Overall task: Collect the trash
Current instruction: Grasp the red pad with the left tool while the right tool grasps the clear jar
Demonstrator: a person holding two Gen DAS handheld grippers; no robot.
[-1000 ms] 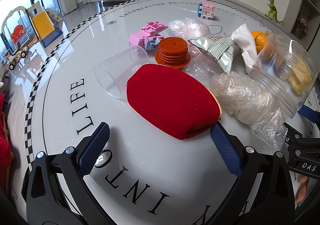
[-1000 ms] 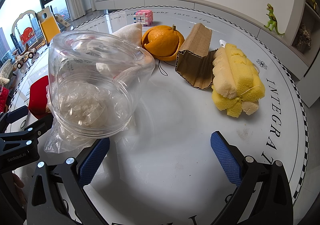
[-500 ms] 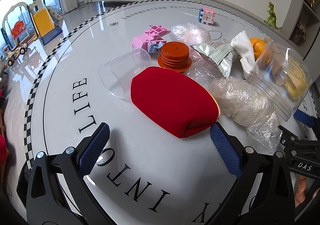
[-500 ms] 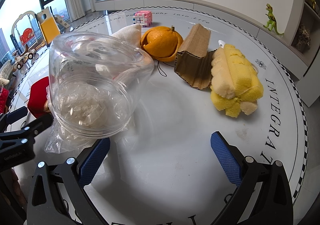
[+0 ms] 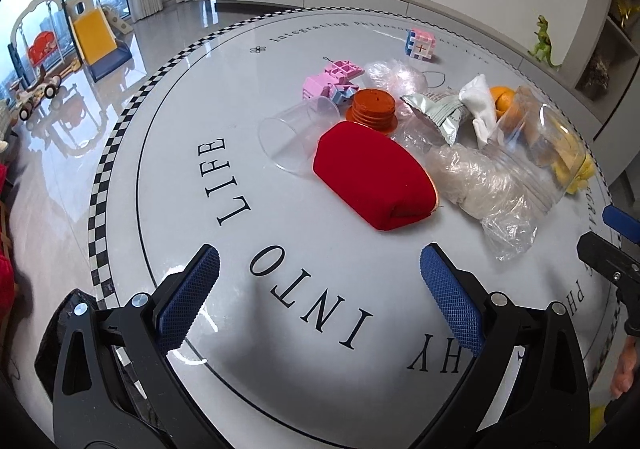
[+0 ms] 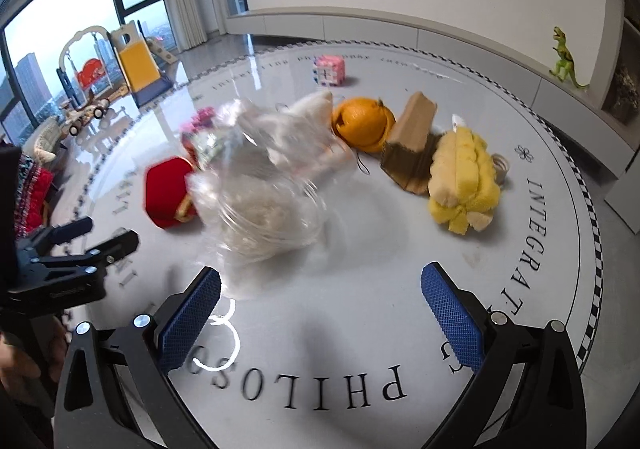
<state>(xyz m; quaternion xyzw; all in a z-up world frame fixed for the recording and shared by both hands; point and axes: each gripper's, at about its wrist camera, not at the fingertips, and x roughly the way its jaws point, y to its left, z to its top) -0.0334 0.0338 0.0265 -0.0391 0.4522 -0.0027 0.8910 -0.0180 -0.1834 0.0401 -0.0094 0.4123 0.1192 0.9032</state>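
Note:
Litter lies in a heap on the round white table [image 5: 168,185]. A red cloth pouch [image 5: 372,177] is nearest my left gripper [image 5: 320,281], which hangs open and empty well short of it. Behind the pouch are a clear cup [image 5: 296,133] on its side, an orange lid [image 5: 374,107], a silver snack wrapper [image 5: 440,111] and a crumpled plastic bag [image 5: 480,185]. A clear jar [image 6: 272,177] lies tipped and blurred ahead of my right gripper [image 6: 320,301], which is open and empty. An orange [image 6: 362,121], cardboard [image 6: 412,145] and a yellow sponge [image 6: 464,181] sit further right.
Pink toy blocks [image 5: 332,83] and a pink cube [image 6: 329,69] sit at the far side. A white cloth [image 5: 478,101] leans by the orange. A toy dinosaur [image 6: 566,61] stands on the shelf beyond. Bare tabletop with printed letters lies under both grippers.
Both grippers have drawn back and up from the heap, so everything looks farther away. The clear jar, close to my right gripper's left finger before, now lies farther off and is blurred.

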